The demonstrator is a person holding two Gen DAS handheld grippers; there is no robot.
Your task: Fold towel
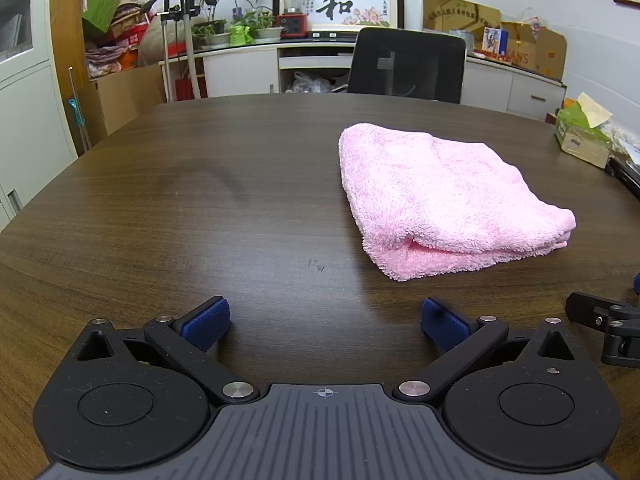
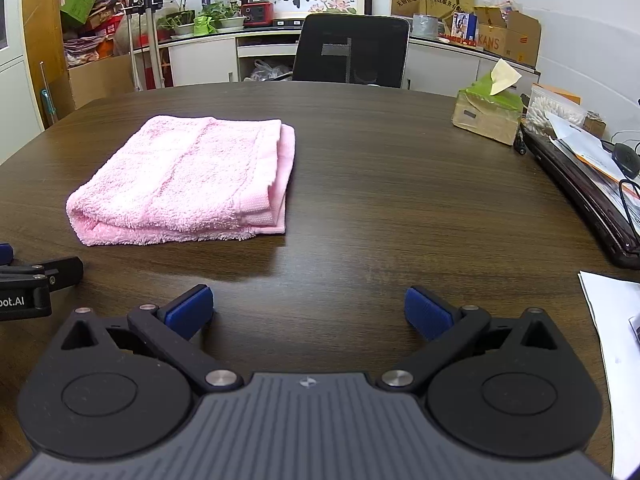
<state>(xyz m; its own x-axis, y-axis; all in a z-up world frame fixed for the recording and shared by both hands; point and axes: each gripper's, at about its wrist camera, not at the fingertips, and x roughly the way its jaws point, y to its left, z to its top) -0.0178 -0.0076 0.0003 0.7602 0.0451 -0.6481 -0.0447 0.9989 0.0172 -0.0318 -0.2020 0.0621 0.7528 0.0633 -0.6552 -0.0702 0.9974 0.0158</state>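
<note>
Only your right view shows the towel's hemmed edge. Towel sits folded ahead, between left gripper and right gripper; both gape apart, empty.

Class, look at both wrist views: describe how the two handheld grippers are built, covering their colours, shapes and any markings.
The left gripper and right gripper look alike: black linkage arms with silver rivets, two round black discs, a ribbed grey centre plate bearing a small crosshair mark, and blue ribbed pads on the fingers. In the right view, white lettering ending "bot.AI" shows on the left gripper's side. No cables or sleeves are visible.
</note>
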